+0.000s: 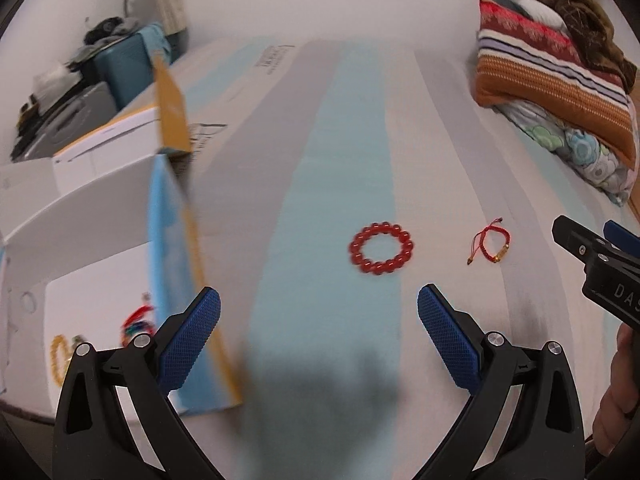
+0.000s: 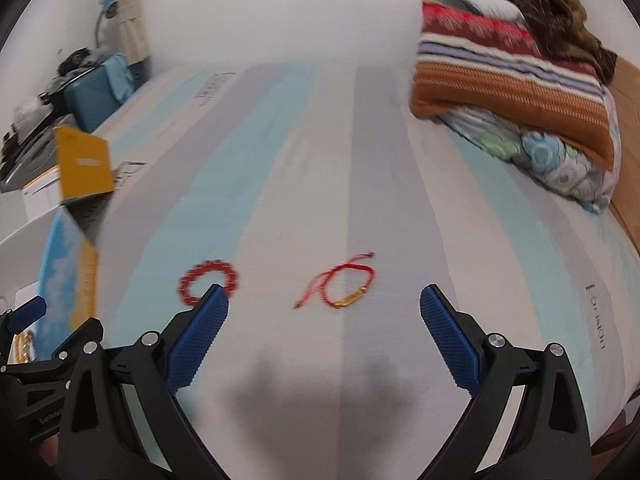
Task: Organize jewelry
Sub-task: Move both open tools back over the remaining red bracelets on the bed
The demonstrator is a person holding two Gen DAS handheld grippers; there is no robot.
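A red bead bracelet [image 1: 381,247] lies on the striped bed sheet [image 1: 340,140], just ahead of my left gripper [image 1: 319,306], which is open and empty. A red string bracelet with a gold charm [image 1: 490,245] lies to its right. In the right wrist view my right gripper [image 2: 324,305] is open and empty, with the string bracelet [image 2: 347,286] just ahead between its fingers and the bead bracelet [image 2: 208,282] partly behind the left fingertip [image 2: 214,304]. An open white box [image 1: 80,240] at left holds a yellow bead bracelet [image 1: 58,356] and a red-tasselled piece [image 1: 138,318].
The box's yellow and blue flaps [image 1: 172,112] stand up at the box's right side. Folded striped blankets and a floral quilt [image 1: 552,92] sit at the far right of the bed. A teal suitcase and clutter [image 1: 120,64] stand beyond the bed at far left.
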